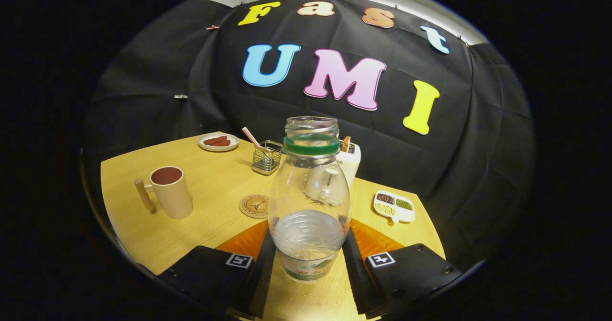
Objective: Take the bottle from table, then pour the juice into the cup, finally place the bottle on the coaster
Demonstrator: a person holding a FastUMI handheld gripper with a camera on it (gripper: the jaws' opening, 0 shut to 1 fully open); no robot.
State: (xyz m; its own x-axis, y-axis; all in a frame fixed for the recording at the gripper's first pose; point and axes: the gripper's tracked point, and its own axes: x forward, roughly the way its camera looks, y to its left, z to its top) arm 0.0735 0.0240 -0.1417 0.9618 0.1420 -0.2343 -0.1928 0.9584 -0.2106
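Right, your gripper (309,256) has both fingers pressed on the bottle (309,201), upright between them, cap off. The coaster (254,206) lies just beyond on the table (215,187), the cup (171,192) farther left. Behind stand a wire basket (267,157), a plate (218,141), a white holder (350,160), and a divided dish (394,206) to the right.

Bare table (210,225) between cup (171,192) and coaster (254,206); holder (267,157) stands beyond.
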